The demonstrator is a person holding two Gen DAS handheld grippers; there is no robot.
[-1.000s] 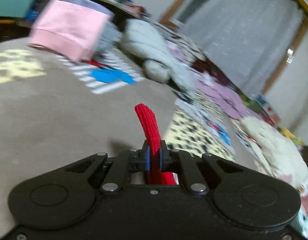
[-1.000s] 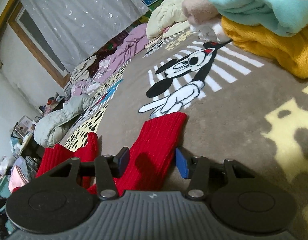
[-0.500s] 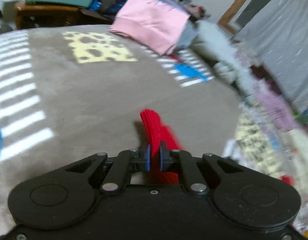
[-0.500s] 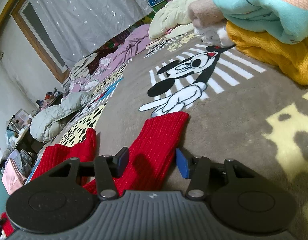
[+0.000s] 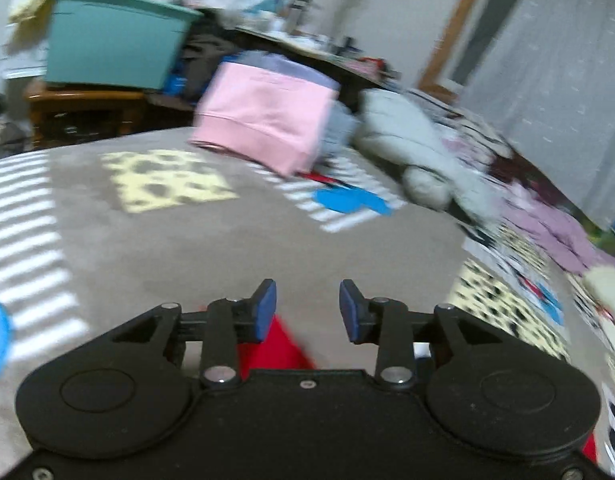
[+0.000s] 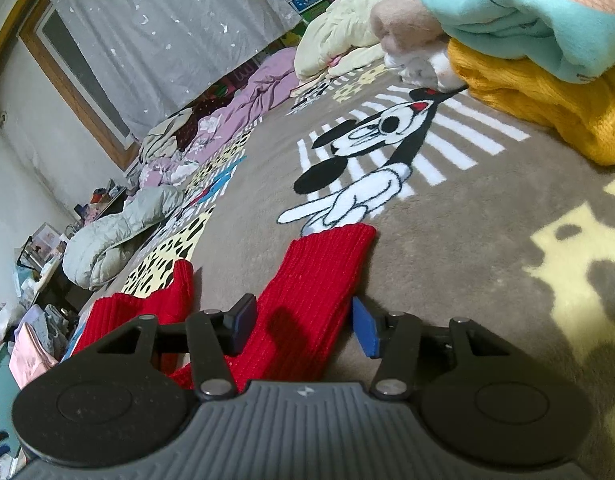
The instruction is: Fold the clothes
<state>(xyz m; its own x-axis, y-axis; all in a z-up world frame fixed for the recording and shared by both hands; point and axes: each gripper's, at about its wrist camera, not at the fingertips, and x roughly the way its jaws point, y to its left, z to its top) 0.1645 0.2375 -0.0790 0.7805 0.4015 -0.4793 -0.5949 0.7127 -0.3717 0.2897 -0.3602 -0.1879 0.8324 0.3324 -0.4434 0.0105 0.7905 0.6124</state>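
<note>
A red knit garment lies on the grey patterned rug (image 6: pixel 447 264). One sleeve (image 6: pixel 319 276) stretches flat away from me, between the pads of my right gripper (image 6: pixel 303 325), which stands open astride it just above. A second red sleeve (image 6: pixel 179 288) sticks up to the left. In the left wrist view my left gripper (image 5: pixel 309 309) has its jaws opening with only rug between the fingertips. A blurred patch of the red garment (image 5: pixel 277 346) shows low behind its left pad (image 5: pixel 265 308), no longer pinched.
Folded yellow (image 6: pixel 547 112) and teal (image 6: pixel 539 16) clothes are stacked at the right, with a cream duvet (image 6: pixel 343 32) behind. A pink folded garment (image 5: pixel 267 120), a grey padded jacket (image 5: pixel 419 148) and a teal bin (image 5: pixel 111 52) on a wooden table (image 5: pixel 83 104) line the rug's far side.
My left gripper was shut on the red cuff held upright; it has opened and let the cuff drop low, and its view has swung. The right gripper and its sleeve have not moved.
</note>
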